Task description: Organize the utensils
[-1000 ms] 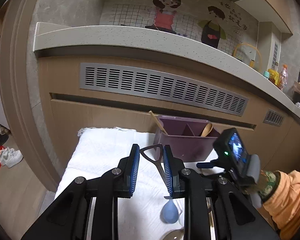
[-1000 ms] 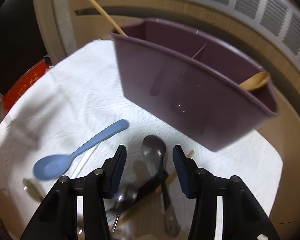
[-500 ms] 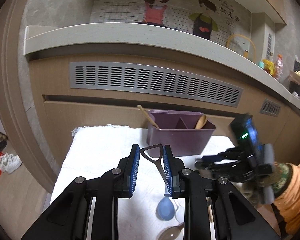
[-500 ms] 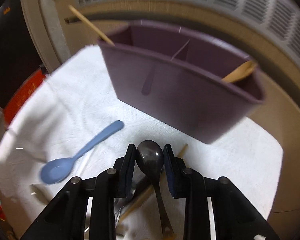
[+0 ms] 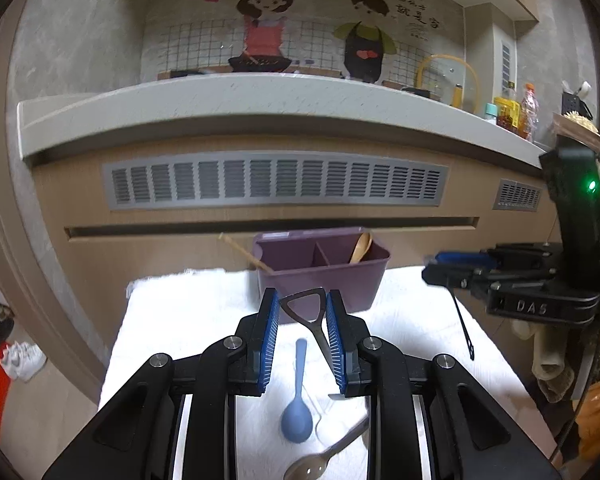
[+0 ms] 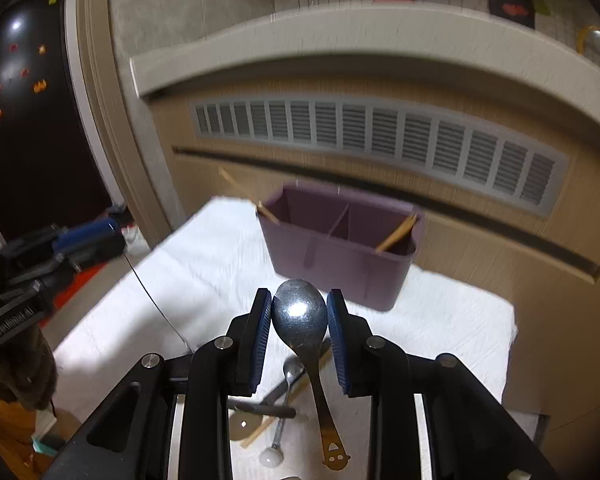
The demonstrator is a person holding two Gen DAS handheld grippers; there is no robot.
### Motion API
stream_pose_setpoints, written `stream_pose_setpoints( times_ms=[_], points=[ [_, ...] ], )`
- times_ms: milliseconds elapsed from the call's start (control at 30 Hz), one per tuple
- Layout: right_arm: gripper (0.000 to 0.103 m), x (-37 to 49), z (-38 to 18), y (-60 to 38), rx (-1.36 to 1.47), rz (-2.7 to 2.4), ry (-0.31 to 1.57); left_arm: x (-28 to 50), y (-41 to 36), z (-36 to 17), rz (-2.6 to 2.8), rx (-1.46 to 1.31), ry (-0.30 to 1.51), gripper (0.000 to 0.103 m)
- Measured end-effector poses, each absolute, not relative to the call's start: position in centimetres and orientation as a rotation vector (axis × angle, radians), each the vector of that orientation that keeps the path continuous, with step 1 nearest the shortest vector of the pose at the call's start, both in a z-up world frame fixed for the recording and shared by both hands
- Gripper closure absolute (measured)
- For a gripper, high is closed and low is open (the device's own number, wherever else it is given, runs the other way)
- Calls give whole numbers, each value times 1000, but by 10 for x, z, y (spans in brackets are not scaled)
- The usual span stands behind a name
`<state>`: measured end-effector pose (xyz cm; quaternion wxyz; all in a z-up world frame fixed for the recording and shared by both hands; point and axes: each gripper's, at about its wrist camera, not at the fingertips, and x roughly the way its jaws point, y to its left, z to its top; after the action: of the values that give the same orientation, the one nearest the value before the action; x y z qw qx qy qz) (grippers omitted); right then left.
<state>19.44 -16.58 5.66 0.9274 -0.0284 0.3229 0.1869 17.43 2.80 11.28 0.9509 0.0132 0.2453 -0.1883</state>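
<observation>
Right wrist view, right gripper (image 6: 299, 312) clamping metal spoon (image 6: 300, 314), purple caddy (image 6: 340, 256) beyond

The left gripper (image 5: 302, 312) is pointing forward and somewhat downward toward the purple caddy (image 5: 324, 268), its blue-padded fingers (image 5: 269, 332) standing close together and pressing on the triangular loop end of a metal utensil (image 5: 306, 308). The right gripper (image 6: 299, 316) is angling down toward the same caddy, its pads clamping the bowl of a metal spoon (image 6: 300, 312), whose handle is hanging down below the jaws. Seen from the left wrist camera, the right gripper is hovering to the right of the caddy, level with its rim, with an orange sleeve (image 5: 596, 408) trailing behind it.
</observation>
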Motion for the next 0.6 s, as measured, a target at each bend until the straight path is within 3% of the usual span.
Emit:
stream_pose_setpoints(
  times_ms=[367,600],
  points=[
    [76,230,171,-186,-14,292,321,233,1,219,-308,116,219,78],
    [76,268,199,-194,46,268,169,289,-7,227,-302,110,215,78]
  ],
)
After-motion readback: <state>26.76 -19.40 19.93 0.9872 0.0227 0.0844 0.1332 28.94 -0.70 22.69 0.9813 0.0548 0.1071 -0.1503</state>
